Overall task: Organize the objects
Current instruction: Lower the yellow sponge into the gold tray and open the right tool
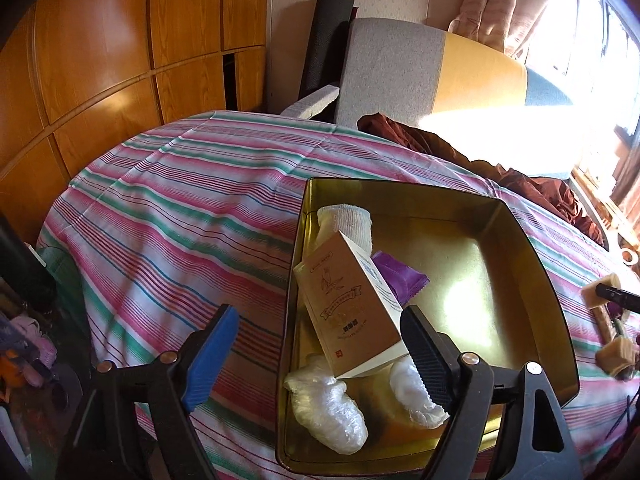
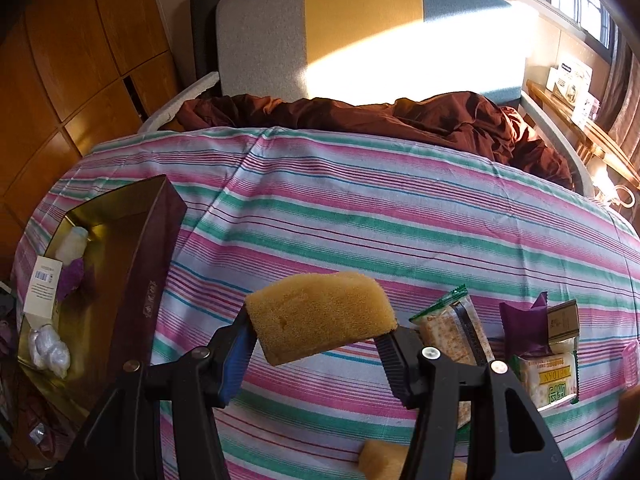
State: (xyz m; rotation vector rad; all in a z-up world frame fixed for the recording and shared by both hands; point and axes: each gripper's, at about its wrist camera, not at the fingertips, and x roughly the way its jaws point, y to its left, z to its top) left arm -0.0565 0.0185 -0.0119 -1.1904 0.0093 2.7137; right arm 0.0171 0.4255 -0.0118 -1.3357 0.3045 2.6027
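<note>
Now, through your left wrist camera, your left hand-held gripper (image 1: 320,356) hangs spread wide and holding nothing, its blue finger over the striped cloth (image 1: 172,216) and its black finger over the near part of the gold tin (image 1: 520,240). That tin is plainly the collecting place: it already holds a tan box (image 1: 352,312) leaning across a white sock (image 1: 344,224), a purple packet (image 1: 396,276) and two plastic-wrapped wads (image 1: 328,408). The box lies just ahead of the black finger, close but, as far as you can see, not touching. Its right half is bare, so there is room for more. At the far right edge you can make out sponges (image 1: 600,292) on the cloth. Turning to your right wrist camera, your right hand-held gripper (image 2: 316,344) is pinching a yellow sponge (image 2: 320,316) by its two ends, lifted clear of the cloth, probably so it can be carried across without dragging. The tin sits well off to the left of it, its dark outer wall facing you. Near the right finger lie a cracker pack (image 2: 452,328), another purple packet (image 2: 524,324) and a green-printed pack (image 2: 548,376), all waiting unsorted. A second sponge (image 2: 380,460) peeks out below the gripper.
</note>
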